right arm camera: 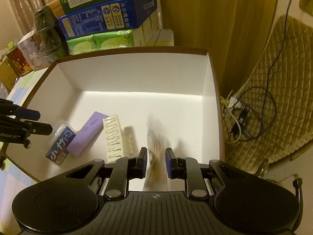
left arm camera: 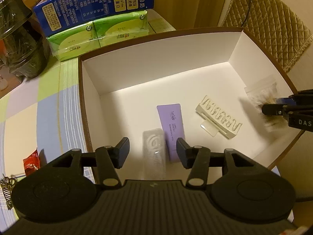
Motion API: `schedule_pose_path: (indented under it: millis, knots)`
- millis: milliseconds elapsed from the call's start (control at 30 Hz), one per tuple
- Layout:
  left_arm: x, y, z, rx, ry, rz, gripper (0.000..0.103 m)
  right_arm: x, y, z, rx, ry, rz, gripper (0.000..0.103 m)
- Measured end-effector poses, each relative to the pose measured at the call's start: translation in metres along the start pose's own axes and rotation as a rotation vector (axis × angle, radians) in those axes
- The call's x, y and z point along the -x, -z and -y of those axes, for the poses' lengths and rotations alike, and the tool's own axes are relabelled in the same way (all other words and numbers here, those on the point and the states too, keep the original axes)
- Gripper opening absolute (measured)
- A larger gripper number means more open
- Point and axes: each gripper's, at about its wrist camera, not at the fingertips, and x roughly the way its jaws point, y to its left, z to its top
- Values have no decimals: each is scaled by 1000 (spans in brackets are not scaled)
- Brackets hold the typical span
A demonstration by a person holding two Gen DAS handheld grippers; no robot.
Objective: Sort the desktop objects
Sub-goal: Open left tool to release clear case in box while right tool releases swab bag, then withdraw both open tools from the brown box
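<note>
A white box with a brown rim [left arm camera: 137,72] [right arm camera: 137,74] holds a purple tube [left arm camera: 171,127] [right arm camera: 88,133], a cream hair claw clip [left arm camera: 219,115] [right arm camera: 114,137] and a clear floss-pick case [left arm camera: 154,154] [right arm camera: 59,146]. My left gripper [left arm camera: 152,154] is open and empty above the clear case. My right gripper [right arm camera: 156,162] [left arm camera: 273,111] is over the box's right side with its jaws apart. A blurred clear bag with brownish contents [right arm camera: 156,156] [left arm camera: 262,96] sits between them; contact is unclear.
Green tissue packs [left arm camera: 97,37] [right arm camera: 101,41] and a blue carton [left arm camera: 92,5] [right arm camera: 109,15] are stacked behind the box. A dark wrapped jar [left arm camera: 17,37] stands at left. A red packet [left arm camera: 31,161] lies on the checked cloth. A quilted chair with cables [right arm camera: 273,98] is at right.
</note>
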Motion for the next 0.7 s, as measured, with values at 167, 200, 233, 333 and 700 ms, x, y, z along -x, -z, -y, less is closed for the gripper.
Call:
schedule_pose_path:
  millis: [167,200,233,333,700]
  knots:
    - [8,2,-2,5,9,29,67,12,1,-11,38,1,46,75]
    - [11,2,-2,7,10,36,68,15,1,-12,41,-9,47,77]
    - [13,3,-3,7,11,41,68,17,2,-13,37,-20,47,81]
    - [21,6,-4,11,13,53,77,25,5,-17,39,-43,58,92]
    - [60,27,-7,48,-12,105,90,48,17,-29,37,-59,91,101]
